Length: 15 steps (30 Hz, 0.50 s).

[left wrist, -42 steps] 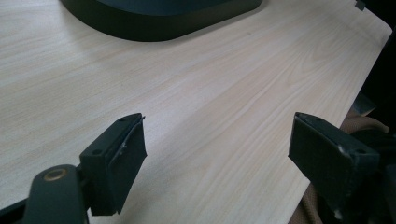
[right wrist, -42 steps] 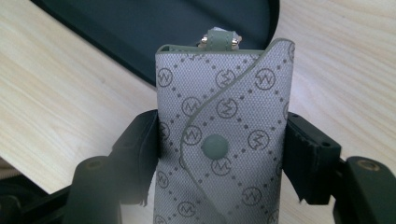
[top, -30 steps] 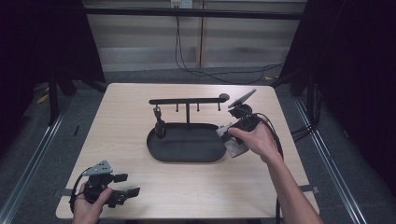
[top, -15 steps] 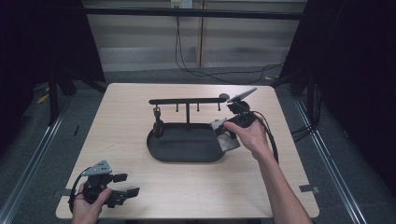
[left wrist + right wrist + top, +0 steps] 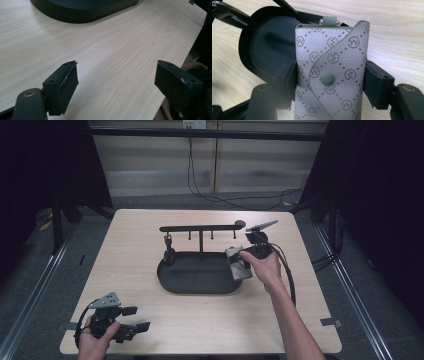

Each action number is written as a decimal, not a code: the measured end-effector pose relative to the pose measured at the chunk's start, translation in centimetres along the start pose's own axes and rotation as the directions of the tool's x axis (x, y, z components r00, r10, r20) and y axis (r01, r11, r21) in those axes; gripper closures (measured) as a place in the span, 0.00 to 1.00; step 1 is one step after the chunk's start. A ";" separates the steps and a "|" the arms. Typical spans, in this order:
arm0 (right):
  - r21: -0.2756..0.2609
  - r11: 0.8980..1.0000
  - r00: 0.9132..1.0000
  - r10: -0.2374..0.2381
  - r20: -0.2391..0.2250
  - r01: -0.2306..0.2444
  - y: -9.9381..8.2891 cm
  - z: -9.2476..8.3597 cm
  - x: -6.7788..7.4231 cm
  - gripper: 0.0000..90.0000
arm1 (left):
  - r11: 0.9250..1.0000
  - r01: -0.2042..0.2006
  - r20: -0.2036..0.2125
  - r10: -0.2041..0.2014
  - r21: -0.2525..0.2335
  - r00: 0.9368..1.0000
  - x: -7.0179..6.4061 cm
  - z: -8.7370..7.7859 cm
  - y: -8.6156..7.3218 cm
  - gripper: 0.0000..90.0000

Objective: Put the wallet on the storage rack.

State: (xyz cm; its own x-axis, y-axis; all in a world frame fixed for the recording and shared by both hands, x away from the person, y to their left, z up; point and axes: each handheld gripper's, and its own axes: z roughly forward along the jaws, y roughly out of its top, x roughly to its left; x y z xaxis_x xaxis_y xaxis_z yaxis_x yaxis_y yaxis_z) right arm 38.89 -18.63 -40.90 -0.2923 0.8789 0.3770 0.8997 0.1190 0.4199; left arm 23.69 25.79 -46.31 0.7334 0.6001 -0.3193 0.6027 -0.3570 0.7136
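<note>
1. Your right gripper (image 5: 239,261) hides much of the grey pouch (image 5: 331,72): in the right gripper view both side edges sit behind the pads and the bottom of the pouch is cut off by the frame. In the high view the pouch (image 5: 238,264) is small and partly under your right hand (image 5: 262,267).
2. The black tray (image 5: 200,279) is your landmark. The pouch is at its right end, over the rim; whether it touches the tray cannot be told.
3. Your right forearm reaches up from the near edge of the table (image 5: 210,320) to the tray's right end, hand wrapped on the gripper, its jaws clamped on the pouch from both sides.
4. Your left hand (image 5: 95,335) rests well apart from the tray, at the table's near left corner. The left gripper (image 5: 117,87) has its jaws spread wide with bare wood between them; the tray's edge (image 5: 82,15) is cut off at the top of that view.
5. The pouch carries a repeated circled zigzag monogram among dots, and a grey snap button (image 5: 327,78) on its flap. White lettering on a black rod (image 5: 232,16) above the tray is cut off; I cannot read it with confidence.
6. The rack (image 5: 200,228) standing at the tray's far side holds small hanging items too small to identify.
</note>
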 end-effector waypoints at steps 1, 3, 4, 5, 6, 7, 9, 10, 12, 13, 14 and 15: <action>-0.002 1.000 1.000 0.010 0.000 -0.010 0.0 0.1 0.0 0.38 | 1.000 0.000 0.000 0.000 0.000 1.000 0.0 0.0 0.0 0.21; -0.013 1.000 1.000 0.018 -0.004 -0.018 -0.1 0.4 -0.2 0.38 | 1.000 -0.004 0.000 0.004 0.002 1.000 0.0 0.0 0.0 0.21; -0.026 0.999 1.000 0.026 -0.008 -0.026 -0.2 0.6 -0.3 0.38 | 1.000 -0.004 -0.001 0.004 0.003 1.000 0.0 0.0 0.0 0.21; -0.032 0.999 0.999 0.035 -0.009 -0.035 -0.2 0.8 -0.4 0.38 | 1.000 -0.004 -0.001 0.004 0.002 1.000 0.0 0.0 0.0 0.21; -0.038 0.998 0.999 0.043 -0.017 -0.044 -0.2 0.9 -0.5 0.38 | 1.000 -0.003 0.001 0.003 0.002 1.000 0.0 0.0 0.0 0.21; -0.039 0.998 0.998 0.053 -0.026 -0.054 -0.2 1.2 -0.6 0.38 | 1.000 0.000 0.001 0.000 0.001 1.000 0.0 0.0 0.0 0.21; -0.041 0.997 0.997 0.063 -0.032 -0.064 -0.3 1.6 -0.7 0.38 | 1.000 -0.003 0.001 0.003 0.005 1.000 0.0 0.1 0.0 0.21; -0.038 0.997 0.998 0.063 -0.031 -0.064 -0.2 1.8 -0.7 0.38 | 1.000 -0.003 0.003 0.003 0.004 1.000 0.0 0.1 0.0 0.21; -0.039 0.997 0.997 0.064 -0.039 -0.065 -0.2 2.3 -0.6 0.38 | 1.000 0.000 0.003 0.000 0.001 1.000 0.0 0.0 0.0 0.21; -0.039 0.997 0.997 0.065 -0.037 -0.066 -0.2 2.5 -0.6 0.38 | 1.000 0.000 0.003 0.000 -0.001 1.000 0.0 0.0 0.0 0.21; -0.040 0.997 0.997 0.064 -0.043 -0.066 -0.2 2.6 -0.6 0.38 | 1.000 0.000 0.001 0.000 -0.002 1.000 0.0 0.0 0.0 0.21; -0.040 0.997 0.997 0.070 -0.044 -0.072 -0.2 2.9 -0.5 0.38 | 1.000 0.000 0.001 0.000 -0.001 1.000 0.0 0.0 0.0 0.21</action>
State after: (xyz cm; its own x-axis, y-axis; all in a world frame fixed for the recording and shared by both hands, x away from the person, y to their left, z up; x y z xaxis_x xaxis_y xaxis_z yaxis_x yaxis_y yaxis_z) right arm 39.84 -17.76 -43.57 -0.2424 0.8637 0.4420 0.9046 0.0366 0.4246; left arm 23.71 25.85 -46.29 0.7337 0.5992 -0.3205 0.6027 -0.3561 0.7141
